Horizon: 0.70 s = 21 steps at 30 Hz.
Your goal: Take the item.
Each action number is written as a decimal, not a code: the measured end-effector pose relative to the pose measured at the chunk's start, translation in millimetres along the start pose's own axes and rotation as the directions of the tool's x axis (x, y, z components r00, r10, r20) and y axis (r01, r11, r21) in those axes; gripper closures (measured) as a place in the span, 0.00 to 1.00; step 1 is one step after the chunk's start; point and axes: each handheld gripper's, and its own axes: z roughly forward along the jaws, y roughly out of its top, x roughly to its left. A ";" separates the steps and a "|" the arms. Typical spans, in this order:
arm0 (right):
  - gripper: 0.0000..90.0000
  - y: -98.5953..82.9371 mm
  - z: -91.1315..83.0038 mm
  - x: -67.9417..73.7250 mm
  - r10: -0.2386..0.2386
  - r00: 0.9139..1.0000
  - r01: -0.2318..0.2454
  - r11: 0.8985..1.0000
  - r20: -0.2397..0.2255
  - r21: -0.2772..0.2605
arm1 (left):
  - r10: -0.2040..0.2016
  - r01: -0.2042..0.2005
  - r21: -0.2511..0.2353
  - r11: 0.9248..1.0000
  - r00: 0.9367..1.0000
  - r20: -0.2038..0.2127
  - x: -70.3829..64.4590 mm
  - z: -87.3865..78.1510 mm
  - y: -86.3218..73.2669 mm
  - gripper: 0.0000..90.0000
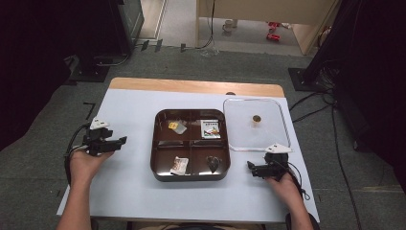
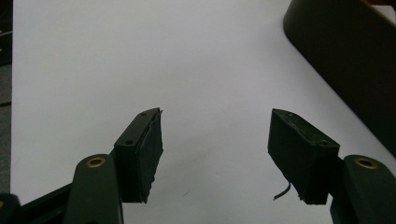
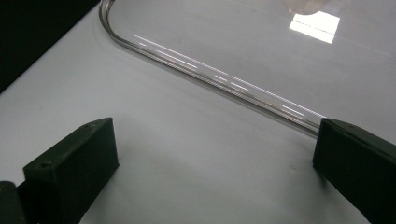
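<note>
Table (image 1: pixel 129 191): pale grey-white matte sheet over a wooden top; wood strip shows along the far edge.
Tray (image 1: pixel 190 178): dark brown, glossy, square with rounded corners, four compartments; sits mid-table between the two claws.
Lid (image 1: pixel 282 124): clear plastic, rounded-square, smooth raised rim, small brass-coloured knob (image 1: pixel 256 118) at centre; lies flat just right of the tray, off it.
Tray contents: one small item per compartment. Far left, a crumpled yellow-and-silver wrapper (image 1: pixel 177 126); far right, a flat white printed packet (image 1: pixel 210 129); near left, a pale reddish packet (image 1: pixel 179 165); near right, a dark heart-shaped piece (image 1: pixel 213 163).
Left claw (image 1: pixel 120 140): jaws wide apart, holding nothing; hovers over bare table left of the tray, well apart from it.
Right claw (image 1: pixel 250 166): jaws wide apart, holding nothing; low over the table just before the lid's near rim, beside the tray's right near corner.
Progress (judgement): tray filled, lid untouched beside it; covering the tray appears to remain, nothing gripped yet.
</note>
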 end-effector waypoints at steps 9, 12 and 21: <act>0.00 0.0 0.0 0.0 0.001 1.000 -0.001 1.000 0.000 0.000 | -0.003 0.007 -0.040 0.999 0.995 0.101 -8.0 -7.5 10.9 0.41; 0.00 0.0 0.0 0.0 0.002 1.000 -0.002 1.000 0.000 0.000 | 0.005 0.004 -0.065 0.998 0.991 0.133 -11.1 -11.4 13.9 0.44; 0.00 0.0 0.0 0.0 0.001 1.000 -0.001 1.000 0.000 0.000 | 0.074 -0.062 -0.074 0.995 0.983 0.171 -27.7 -14.1 22.8 0.51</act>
